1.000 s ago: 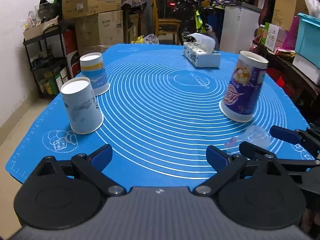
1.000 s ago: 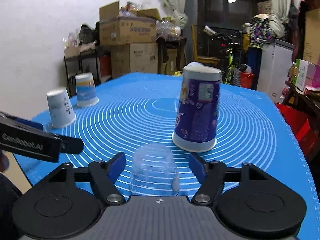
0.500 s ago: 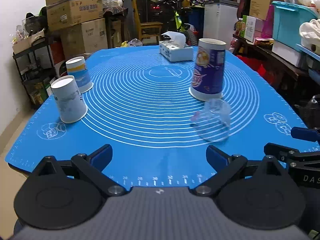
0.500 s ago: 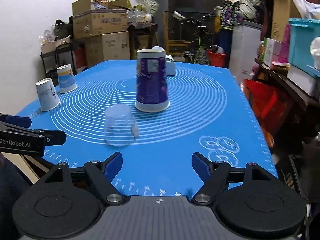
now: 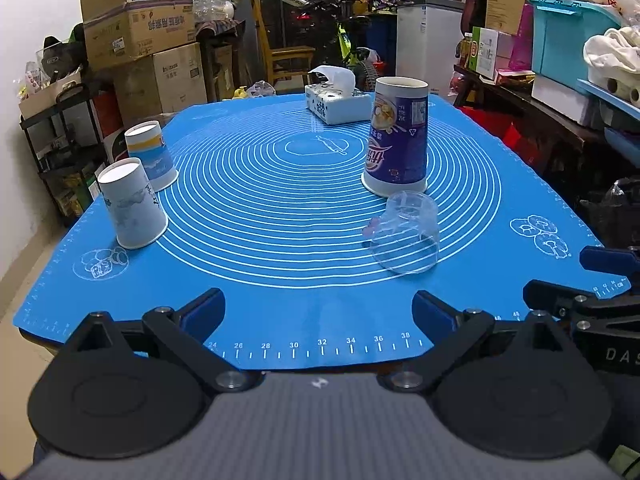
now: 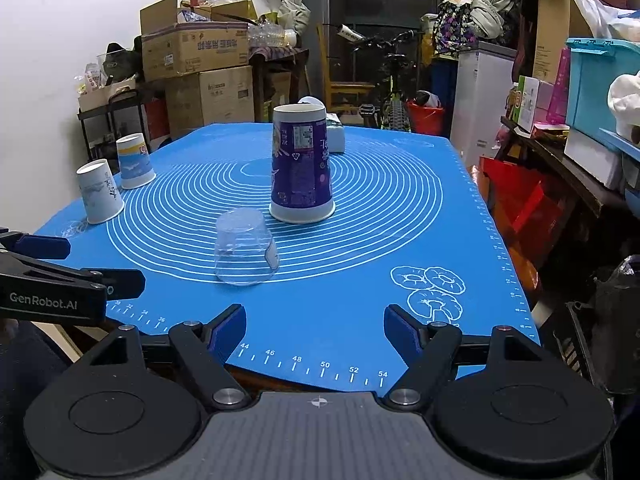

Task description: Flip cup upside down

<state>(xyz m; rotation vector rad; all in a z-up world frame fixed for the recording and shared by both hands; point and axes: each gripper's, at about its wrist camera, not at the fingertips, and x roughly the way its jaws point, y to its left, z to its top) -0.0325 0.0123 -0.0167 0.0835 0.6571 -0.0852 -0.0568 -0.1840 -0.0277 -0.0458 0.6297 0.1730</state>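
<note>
on blue mat (image 5: 280, 280): four upturned cups, one tissue box (image 5: 336, 106).

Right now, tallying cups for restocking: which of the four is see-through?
The clear plastic cup in front of the tall purple cup; the other three are printed paper.

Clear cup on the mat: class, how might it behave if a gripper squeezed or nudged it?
The clear cup looks thin-walled plastic, so it would probably be light and flex under a squeeze. It stands mouth-down on its wider rim, so a nudge would likely slide it across the mat rather than tip it.
</note>
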